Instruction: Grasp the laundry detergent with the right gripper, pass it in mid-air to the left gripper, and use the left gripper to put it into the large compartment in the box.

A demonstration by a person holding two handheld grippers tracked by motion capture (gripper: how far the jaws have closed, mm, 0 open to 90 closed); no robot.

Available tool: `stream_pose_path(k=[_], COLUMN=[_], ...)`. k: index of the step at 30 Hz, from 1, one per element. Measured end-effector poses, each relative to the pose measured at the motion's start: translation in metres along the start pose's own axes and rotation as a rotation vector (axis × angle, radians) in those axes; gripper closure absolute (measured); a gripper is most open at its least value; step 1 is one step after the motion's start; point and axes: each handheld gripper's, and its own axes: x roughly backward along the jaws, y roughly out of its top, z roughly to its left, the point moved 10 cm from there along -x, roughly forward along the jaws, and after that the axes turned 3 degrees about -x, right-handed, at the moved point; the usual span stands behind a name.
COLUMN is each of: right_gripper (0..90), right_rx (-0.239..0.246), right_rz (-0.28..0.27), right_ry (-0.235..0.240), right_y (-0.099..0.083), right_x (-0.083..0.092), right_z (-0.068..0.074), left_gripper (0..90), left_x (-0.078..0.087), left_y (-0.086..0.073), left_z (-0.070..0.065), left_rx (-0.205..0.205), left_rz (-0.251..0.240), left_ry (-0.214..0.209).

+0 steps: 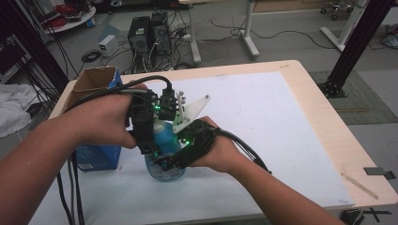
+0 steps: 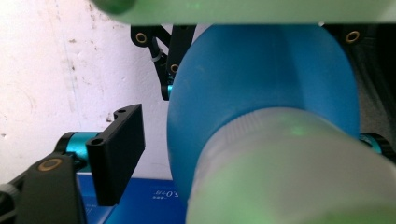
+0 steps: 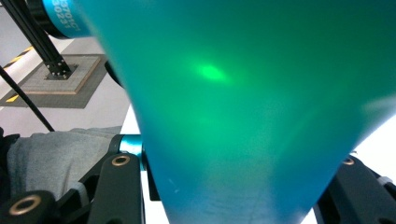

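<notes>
— Looking at the lower middle of the high view, where does the blue bottle (image 1: 165, 140) sit?

— Upright on the tabletop (image 1: 263, 122), between both grippers. The left gripper (image 1: 149, 123) comes from the left, jaws straddling the blue top; the right gripper (image 1: 190, 143) clamps its body from the right.

— Nearer one?

— Neither; both meet it.

— Left gripper closed?

— Cannot tell.

Wooden table (image 1: 313, 101) — white mat (image 1: 263, 136), cardboard box (image 1: 96, 82), blue bottle (image 1: 165, 140).
</notes>
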Motion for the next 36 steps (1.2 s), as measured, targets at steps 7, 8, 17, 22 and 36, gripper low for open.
stream_pose_path(k=[7,8,17,22,36], right_gripper=[47.3,47.3,47.3,47.3,47.4], right_rx=[-0.006,-0.004,-0.003,-0.005,-0.003], right_rz=[-0.001,-0.001,-0.005,-0.006,-0.004], right_ry=[0.001,-0.003,-0.003,-0.004,0.002], right_y=[-0.0001,-0.0001,0.0006,0.0007,0.0004], right_x=[0.0006,0.0006,0.0002,0.0002,0.0005], right_z=[-0.0006,-0.0013,-0.0013,-0.0016,-0.0008], left_gripper=[24.9,26.0,29.5,32.8,39.0], left_x=[0.0001,0.0000,-0.0002,-0.0005,-0.0008], left_y=[0.0019,0.0021,0.0024,0.0035,0.0033], left_z=[-0.0025,-0.0028,-0.0035,-0.0046,-0.0066], left_rx=[-0.004,-0.003,0.000,-0.006,0.005], left_rz=[-0.005,-0.005,-0.003,0.002,0.012], left_ry=[-0.013,-0.014,-0.020,-0.028,-0.045])
